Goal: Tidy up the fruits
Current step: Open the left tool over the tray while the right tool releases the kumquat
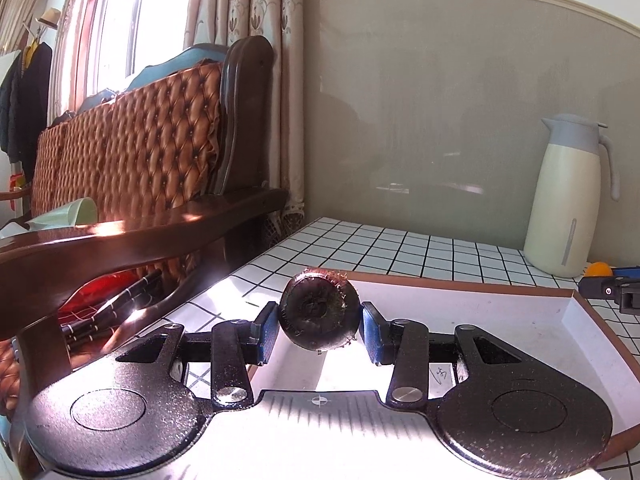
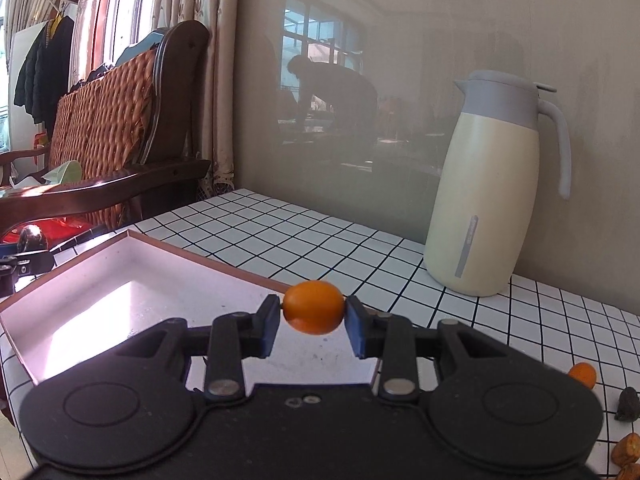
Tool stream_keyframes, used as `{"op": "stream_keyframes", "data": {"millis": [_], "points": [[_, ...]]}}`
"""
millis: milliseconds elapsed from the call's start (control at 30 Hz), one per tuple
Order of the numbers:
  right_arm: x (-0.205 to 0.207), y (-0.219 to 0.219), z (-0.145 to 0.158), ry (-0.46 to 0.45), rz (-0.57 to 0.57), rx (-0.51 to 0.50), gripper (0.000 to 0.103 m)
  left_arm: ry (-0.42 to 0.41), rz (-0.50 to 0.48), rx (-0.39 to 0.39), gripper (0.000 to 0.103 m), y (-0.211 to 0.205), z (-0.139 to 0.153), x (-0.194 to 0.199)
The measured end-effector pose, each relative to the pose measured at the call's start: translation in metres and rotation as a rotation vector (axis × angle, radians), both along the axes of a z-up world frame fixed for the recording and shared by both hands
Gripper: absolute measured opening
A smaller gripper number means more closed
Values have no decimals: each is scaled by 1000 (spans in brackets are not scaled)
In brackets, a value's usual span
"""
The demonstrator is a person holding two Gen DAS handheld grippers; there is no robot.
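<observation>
My left gripper [image 1: 319, 330] is shut on a dark brown round fruit [image 1: 318, 312] and holds it above the near left part of a white tray with a brown rim [image 1: 460, 283]. My right gripper [image 2: 313, 320] is shut on a small orange fruit [image 2: 314, 307] and holds it above the right edge of the same tray [image 2: 100, 292]. The right gripper with its orange fruit [image 1: 596, 269] shows at the far right of the left wrist view. The left gripper with its dark fruit [image 2: 30, 238] shows at the far left of the right wrist view.
A cream jug with a grey lid [image 2: 488, 200] stands on the white tiled table [image 2: 320, 240] by the wall. Another orange fruit [image 2: 583, 374] and dark and brownish pieces [image 2: 628, 404] lie at the table's right. A wooden sofa [image 1: 140, 152] stands left of the table.
</observation>
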State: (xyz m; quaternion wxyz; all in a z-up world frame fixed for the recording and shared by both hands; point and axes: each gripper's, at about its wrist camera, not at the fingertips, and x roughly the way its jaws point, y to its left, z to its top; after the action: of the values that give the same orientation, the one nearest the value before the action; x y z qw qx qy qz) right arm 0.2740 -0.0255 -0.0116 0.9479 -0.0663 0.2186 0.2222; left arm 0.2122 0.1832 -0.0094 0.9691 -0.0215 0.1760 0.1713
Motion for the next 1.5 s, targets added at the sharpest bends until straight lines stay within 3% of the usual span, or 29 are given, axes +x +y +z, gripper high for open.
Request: {"op": "stream_keyframes", "data": {"millis": [367, 400, 433, 467, 533, 1067, 1500], "points": [[28, 8, -10, 63, 25, -6, 29, 59, 41, 13, 44, 1, -7, 22], [32, 11, -11, 74, 28, -26, 36, 55, 48, 15, 63, 0, -7, 22], [36, 13, -11, 73, 12, -50, 63, 40, 65, 16, 103, 0, -7, 22], [35, 13, -10, 32, -24, -59, 97, 8, 84, 33, 102, -2, -7, 18], [27, 6, -6, -55, -51, -35, 97, -21, 95, 70, 103, -4, -5, 17], [19, 4, -6, -29, -4, -13, 97, -11, 74, 71, 103, -7, -9, 16], [-6, -13, 5, -79, -19, 27, 97, -31, 16, 76, 103, -27, -1, -2]]}}
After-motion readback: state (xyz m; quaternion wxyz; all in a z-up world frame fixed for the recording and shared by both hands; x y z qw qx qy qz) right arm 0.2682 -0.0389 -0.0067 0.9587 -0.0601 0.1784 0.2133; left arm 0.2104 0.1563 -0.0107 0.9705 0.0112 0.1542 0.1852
